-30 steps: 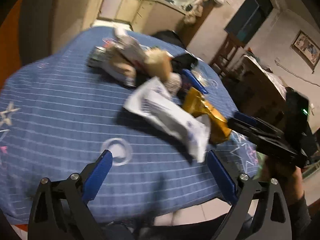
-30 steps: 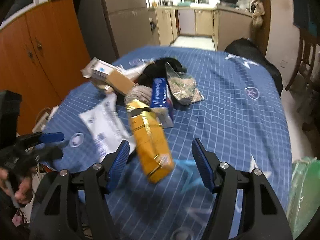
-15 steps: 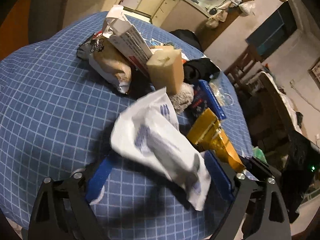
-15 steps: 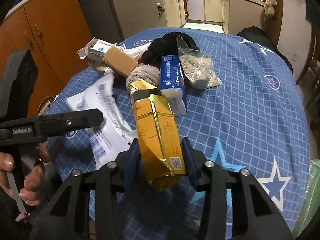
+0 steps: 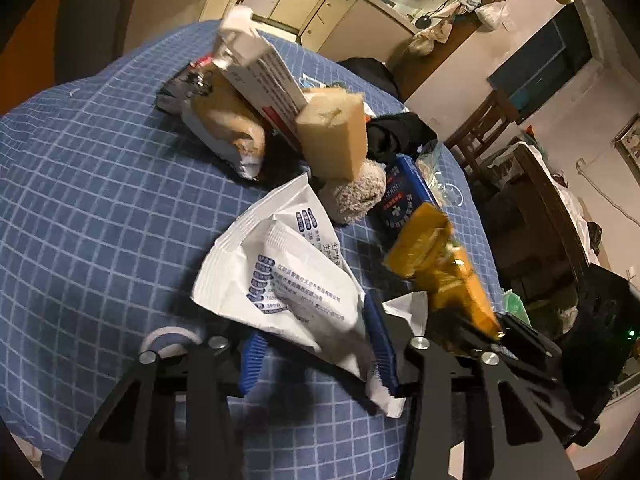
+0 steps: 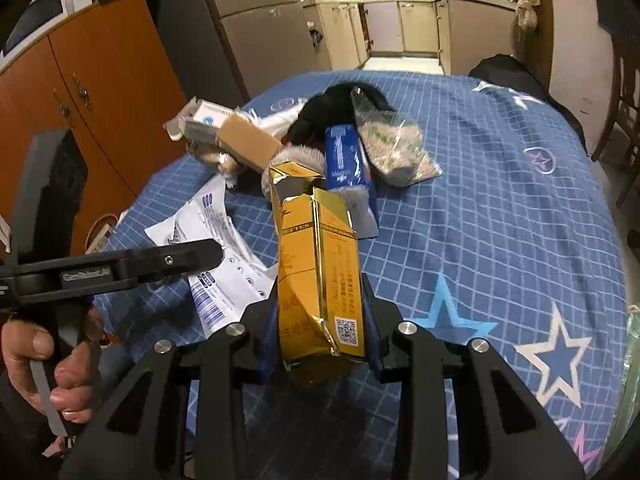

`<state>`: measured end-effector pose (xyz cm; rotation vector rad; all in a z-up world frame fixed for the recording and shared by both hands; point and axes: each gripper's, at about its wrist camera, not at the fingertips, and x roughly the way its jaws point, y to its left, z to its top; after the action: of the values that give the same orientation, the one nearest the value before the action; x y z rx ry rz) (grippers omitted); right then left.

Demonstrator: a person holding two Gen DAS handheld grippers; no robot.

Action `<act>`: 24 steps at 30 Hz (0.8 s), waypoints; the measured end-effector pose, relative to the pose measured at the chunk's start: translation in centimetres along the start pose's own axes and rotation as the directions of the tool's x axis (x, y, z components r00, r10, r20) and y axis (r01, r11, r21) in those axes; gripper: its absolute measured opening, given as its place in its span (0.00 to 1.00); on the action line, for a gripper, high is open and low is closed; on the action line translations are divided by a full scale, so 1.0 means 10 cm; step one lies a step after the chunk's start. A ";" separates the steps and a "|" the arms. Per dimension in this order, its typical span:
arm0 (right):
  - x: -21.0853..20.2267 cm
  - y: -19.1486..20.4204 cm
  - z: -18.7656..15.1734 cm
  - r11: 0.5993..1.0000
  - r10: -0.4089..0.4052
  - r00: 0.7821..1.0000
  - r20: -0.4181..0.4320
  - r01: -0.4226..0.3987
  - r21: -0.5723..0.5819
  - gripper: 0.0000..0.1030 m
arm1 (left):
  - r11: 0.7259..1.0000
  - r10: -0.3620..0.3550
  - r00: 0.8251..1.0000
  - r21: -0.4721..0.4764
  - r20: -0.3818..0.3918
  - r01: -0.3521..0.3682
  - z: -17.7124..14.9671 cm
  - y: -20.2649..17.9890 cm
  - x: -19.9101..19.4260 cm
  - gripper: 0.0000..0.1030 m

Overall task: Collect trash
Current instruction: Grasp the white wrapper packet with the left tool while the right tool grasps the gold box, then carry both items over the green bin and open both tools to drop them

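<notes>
Gold foil wraps the crumpled yellow carton (image 6: 320, 280) that the right tool (image 6: 320, 344) pinches between its blue pads, its torn top pointing away from the tool over the blue checked tabletop (image 6: 500, 208). The left tool (image 5: 316, 344) has just been closing its jaws on the white printed packet (image 5: 288, 276), whose near end now lies between its blue fingers (image 5: 252, 356) and looks nipped by them. Ahead of both tools sits the remaining heap: a tan sponge block (image 5: 336, 140), a white box (image 5: 260, 68), a blue box (image 6: 344, 156), a clear bag (image 6: 392, 148) and black cloth (image 6: 332, 104).
</notes>
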<state>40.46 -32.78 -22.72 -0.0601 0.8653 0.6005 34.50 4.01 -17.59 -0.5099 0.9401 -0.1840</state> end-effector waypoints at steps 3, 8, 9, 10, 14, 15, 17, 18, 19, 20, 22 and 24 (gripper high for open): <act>-0.20 0.02 -0.04 1.000 -0.009 0.999 0.047 0.009 0.010 0.32 | 1.000 0.003 1.000 0.023 0.030 -0.003 -0.01 -0.01 -0.11 0.38; -0.71 0.10 -0.15 0.996 -0.094 0.982 0.161 0.092 0.020 0.32 | 0.996 -0.020 0.996 0.092 0.090 0.012 -0.02 -0.22 -0.37 0.37; -0.84 0.10 -0.17 0.992 -0.124 0.974 0.189 0.121 0.025 0.32 | 0.993 -0.032 0.994 0.113 0.106 0.020 -0.03 -0.30 -0.44 0.37; -0.91 0.06 -0.16 0.992 -0.126 0.971 0.203 0.121 0.038 0.32 | 0.991 -0.046 0.992 0.132 0.117 0.030 -0.04 -0.37 -0.49 0.37; -1.44 -0.07 -0.21 0.961 -0.275 0.915 0.294 0.262 0.084 0.32 | 0.970 -0.107 0.984 0.234 0.144 0.072 -0.03 -0.89 -0.62 0.37; -1.55 -0.11 -0.24 0.952 -0.307 0.901 0.307 0.291 0.099 0.32 | 0.963 -0.121 0.982 0.255 0.144 0.081 -0.02 -1.02 -0.62 0.37; -1.78 -0.23 -0.28 0.930 -0.366 0.871 0.329 0.339 0.138 0.32 | 0.946 -0.153 0.978 0.308 0.142 0.103 -0.03 -1.36 -0.60 0.37; -1.91 -0.31 -0.31 0.917 -0.398 0.854 0.335 0.363 0.165 0.32 | 0.938 -0.166 0.976 0.328 0.141 0.112 -0.04 -1.49 -0.59 0.37; -2.02 -0.38 -0.35 0.903 -0.428 0.837 0.340 0.386 0.189 0.32 | 0.927 -0.185 0.973 0.355 0.140 0.126 -0.05 -1.68 -0.57 0.37; -2.10 -0.46 -0.38 0.893 -0.449 0.826 0.342 0.399 0.209 0.32 | 0.915 -0.205 0.969 0.378 0.136 0.141 -0.07 -1.86 -0.55 0.37; -2.31 -0.66 -0.46 0.862 -0.503 0.796 0.336 0.435 0.261 0.32 | 0.895 -0.235 0.964 0.414 0.121 0.167 -0.13 -2.17 -0.50 0.37; -2.45 -0.83 -0.54 0.835 -0.545 0.773 0.325 0.462 0.300 0.32 | 0.871 -0.264 0.960 0.451 0.096 0.195 -0.20 -2.51 -0.41 0.37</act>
<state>28.89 -52.83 -9.89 0.0170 0.4700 -0.0007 32.14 -16.93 -3.15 -0.2110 0.6537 -0.5534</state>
